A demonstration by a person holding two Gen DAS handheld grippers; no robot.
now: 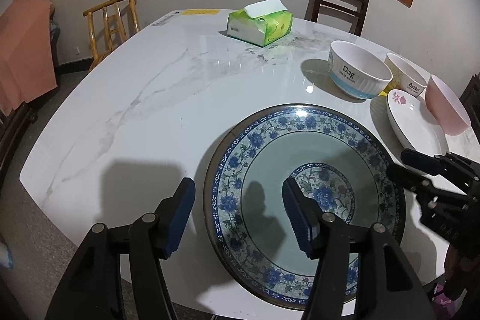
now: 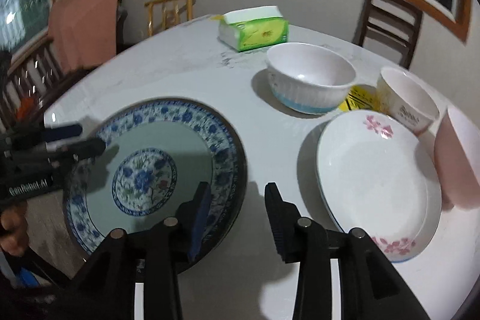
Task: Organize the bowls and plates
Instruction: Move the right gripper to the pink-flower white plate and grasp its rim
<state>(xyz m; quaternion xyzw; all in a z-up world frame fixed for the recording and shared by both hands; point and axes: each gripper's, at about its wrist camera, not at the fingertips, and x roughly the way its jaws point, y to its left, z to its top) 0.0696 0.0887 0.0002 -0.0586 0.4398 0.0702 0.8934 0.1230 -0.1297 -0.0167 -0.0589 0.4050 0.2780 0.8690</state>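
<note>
Nearest the lens, left gripper point(image 1: 238, 218) with black arms and blue ribbed pads, jaws spread – one pad over bare tabletop left of the large round blue-and-white floral ceramic plate point(image 1: 270, 140), the other over the plate's pale centre, nothing pinched, the near-left rim lying between the pads without visible contact. Right gripper point(image 2: 237, 218) likewise spread and empty, straddling the opposite rim of that plate; contact with the rim hard to judge.

Big floral plate flat on the white marble-patterned table point(image 1: 135, 98), close to the near edge. Just right of the plate, apart from it, a shallow white dish with pink flower prints point(image 2: 372, 179). Beyond the plate to the right, a white ribbed bowl with a blue base band and the word "Dog" point(image 1: 358, 71), upright. Right of that bowl, a cream bowl marked "Rabbit" point(image 1: 405, 78), tilted, close behind the pink-flowered dish. A plain pink bowl point(image 2: 456, 158) tipped on its side at the dish's far right edge.

Well beyond the plate, a green tissue pack point(image 1: 259, 24) with a white sheet sticking out.
</note>
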